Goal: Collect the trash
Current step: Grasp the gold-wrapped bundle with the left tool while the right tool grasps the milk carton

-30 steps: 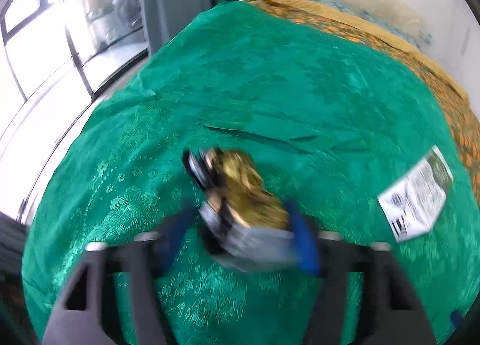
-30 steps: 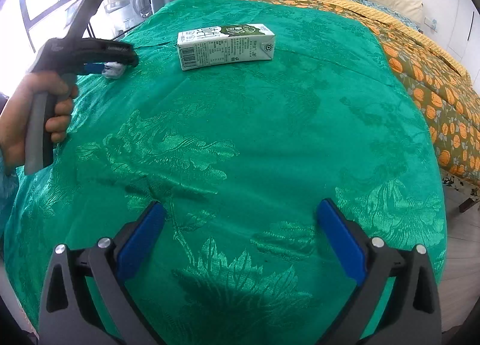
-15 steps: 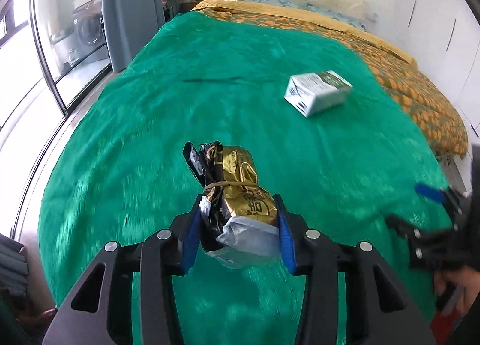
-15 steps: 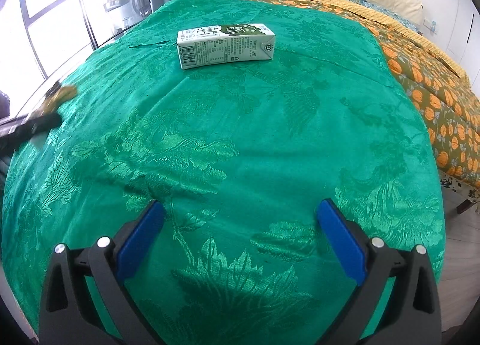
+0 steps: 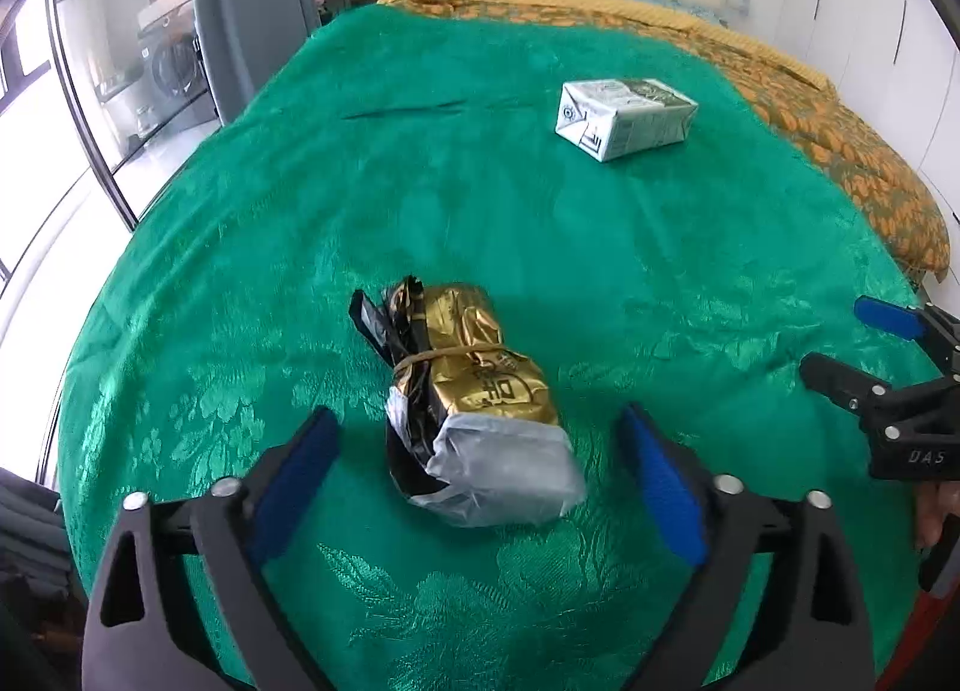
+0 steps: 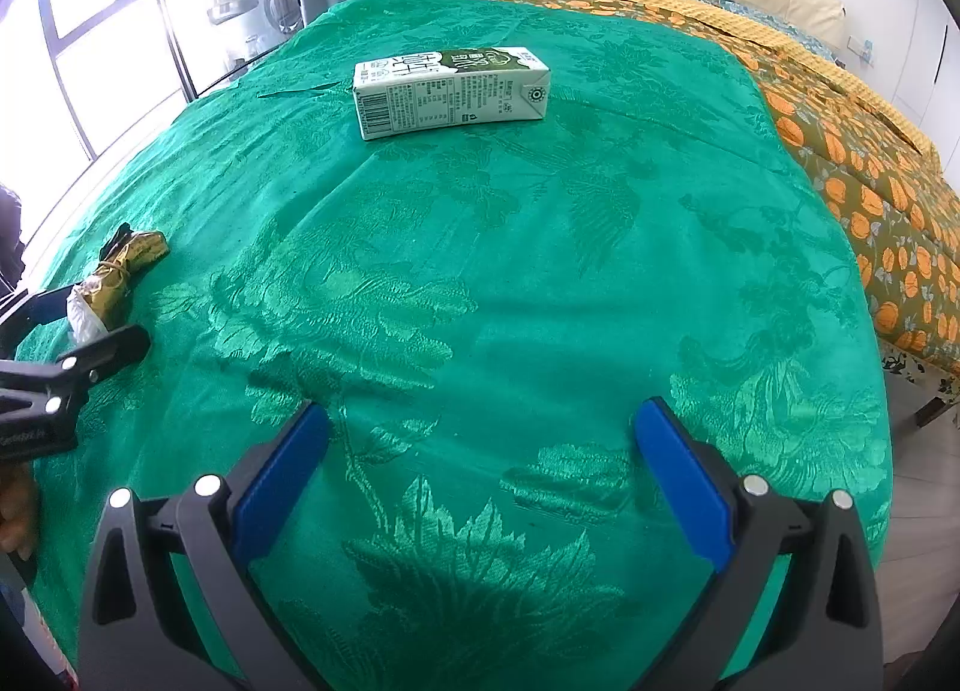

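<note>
The left gripper [image 5: 474, 469] has its black arms spread and its blue pads [image 5: 660, 487] opening away from the crumpled gold-and-black foil pouch with a grey-white end [image 5: 474, 403]. The pouch lies between the pads but neither one touches it, so it rests loose on the shiny green damask bedspread [image 5: 480, 211]. In the left wrist view it sits at about six o'clock on the spread, close to the near edge. My guess is that the person is setting the rubbish down here to gather the pieces in one spot.

The pouch is soft and creased, folded over on itself and cinched by a thin elastic band, with black film sticking out at its far end. It looks light and squashy, something that gives under a squeeze.

The white-and-dark-green rectangular drink carton [image 6: 450, 90] lies flat on its long side at about twelve o'clock in the right wrist view, well apart from the pouch. It is stiff, printed card with sharp edges and a barcode panel, so it should offer firm, flat faces for a grip. It looks untouched.

The right gripper [image 6: 480, 463] hangs over the near part of the bedspread with its blue pads [image 6: 282, 475] wide apart and nothing between them.

The spread is woven with glossy floral figures. Beyond it, at two o'clock, lies an orange-patterned quilt [image 6: 840, 150].
</note>
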A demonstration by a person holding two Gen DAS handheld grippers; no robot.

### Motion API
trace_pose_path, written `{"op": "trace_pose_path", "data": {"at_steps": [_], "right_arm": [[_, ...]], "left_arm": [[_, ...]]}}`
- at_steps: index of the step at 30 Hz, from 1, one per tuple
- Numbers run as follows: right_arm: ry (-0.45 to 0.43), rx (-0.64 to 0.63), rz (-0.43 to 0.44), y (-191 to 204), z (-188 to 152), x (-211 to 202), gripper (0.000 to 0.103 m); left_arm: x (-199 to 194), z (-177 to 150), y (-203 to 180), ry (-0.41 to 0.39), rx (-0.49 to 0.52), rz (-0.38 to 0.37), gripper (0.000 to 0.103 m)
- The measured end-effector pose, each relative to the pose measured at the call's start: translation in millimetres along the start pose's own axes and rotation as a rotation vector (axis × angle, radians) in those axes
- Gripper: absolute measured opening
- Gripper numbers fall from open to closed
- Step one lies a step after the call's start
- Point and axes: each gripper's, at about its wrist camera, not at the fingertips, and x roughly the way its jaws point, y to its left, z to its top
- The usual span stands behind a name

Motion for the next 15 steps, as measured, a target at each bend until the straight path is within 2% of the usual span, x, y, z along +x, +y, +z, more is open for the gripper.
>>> {"op": "trace_pose_path", "data": {"at_steps": [5,8,12,15], "right_arm": [[-0.001,-0.006,-0.018,3,-1,-2,0.098],[0.023,0.018,-0.019,3,12,-1,0.098],[-0.070,0.128,0.029,9,74,-7,0.098],[-0.066,0.317,0.046,8,134,16,0.098]], "left_arm": [[2,0,-1,0.007,0.006,-0.003,0.097],[2,0,-2,0.006,0.003,0.001,0.098],[3,0,-3,0.006,0.000,0.007,0.098],[3,0,-3,0.006,0.000,0.006,0.098]]}}
